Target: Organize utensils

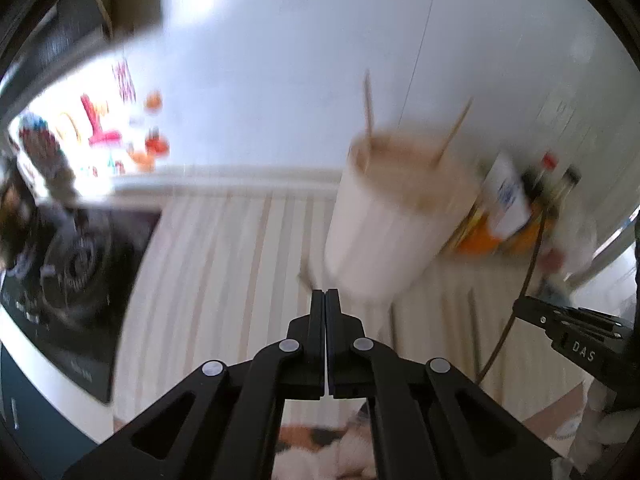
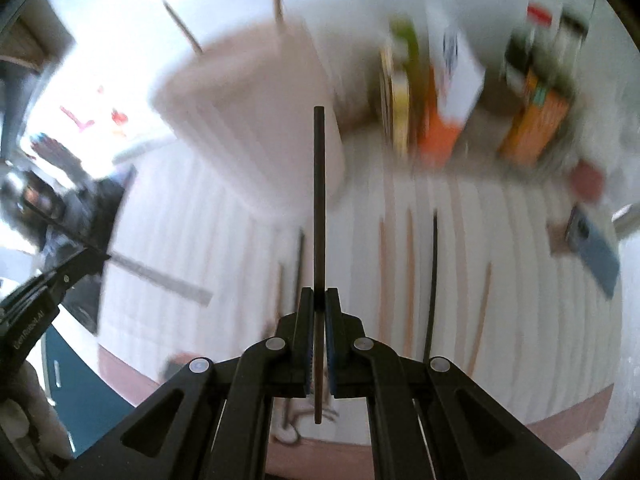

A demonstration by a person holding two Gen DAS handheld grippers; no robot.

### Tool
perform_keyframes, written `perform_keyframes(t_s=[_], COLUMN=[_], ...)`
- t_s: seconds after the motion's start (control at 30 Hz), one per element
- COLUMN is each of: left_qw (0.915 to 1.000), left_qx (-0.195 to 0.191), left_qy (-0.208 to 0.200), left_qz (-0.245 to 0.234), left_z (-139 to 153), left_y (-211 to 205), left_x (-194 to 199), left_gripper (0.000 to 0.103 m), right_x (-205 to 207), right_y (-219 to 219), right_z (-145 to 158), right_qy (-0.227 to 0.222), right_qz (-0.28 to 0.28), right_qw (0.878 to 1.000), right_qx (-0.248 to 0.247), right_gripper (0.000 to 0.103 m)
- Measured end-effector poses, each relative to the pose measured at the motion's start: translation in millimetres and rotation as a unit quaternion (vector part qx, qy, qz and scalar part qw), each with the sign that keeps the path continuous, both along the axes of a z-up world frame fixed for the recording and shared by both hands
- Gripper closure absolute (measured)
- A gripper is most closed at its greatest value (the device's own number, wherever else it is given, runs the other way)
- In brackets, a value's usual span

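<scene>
A white utensil holder (image 1: 384, 216) stands on the striped counter with two wooden chopsticks (image 1: 368, 108) sticking out; it also shows, blurred, in the right wrist view (image 2: 256, 120). My left gripper (image 1: 326, 294) is shut and empty, just in front of the holder's base. My right gripper (image 2: 319, 294) is shut on a dark chopstick (image 2: 319, 200) that points up toward the holder. Several more chopsticks, wooden (image 2: 408, 280) and dark (image 2: 434, 280), lie on the counter to the right. The right gripper's tip shows in the left wrist view (image 1: 560, 320).
A black gas stove (image 1: 76, 272) sits at the left. Boxes and bottles (image 2: 444, 92) stand at the back right by the wall. A blue phone (image 2: 592, 248) lies at the right. The counter's front edge (image 2: 560, 420) is close below.
</scene>
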State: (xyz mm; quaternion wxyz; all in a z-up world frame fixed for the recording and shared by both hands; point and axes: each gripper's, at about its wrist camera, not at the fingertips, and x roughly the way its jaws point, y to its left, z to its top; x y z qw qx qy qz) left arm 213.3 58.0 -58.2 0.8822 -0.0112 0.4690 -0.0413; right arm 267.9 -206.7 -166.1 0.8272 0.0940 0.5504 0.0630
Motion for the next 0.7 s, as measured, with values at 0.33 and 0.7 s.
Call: perform_keyframes(t_s=[0.33, 0.7], left_qw=[0.9975, 0.9786], left_qx=[-0.063, 0.091], left_qy=[0.001, 0.184], left_qz=[0.033, -0.011], left_z=[17, -169], left_y=[32, 63], left_x=[26, 70], left_gripper=[0.069, 0.049], right_x=[34, 25], right_y=[-15, -10], right_z=[74, -122], right_qy=[-0.044, 0.179], right_qz=[0.002, -0.03], right_qw=[0.998, 0.983], right_qx=[0.033, -0.007], right_gripper=[0.098, 0.098])
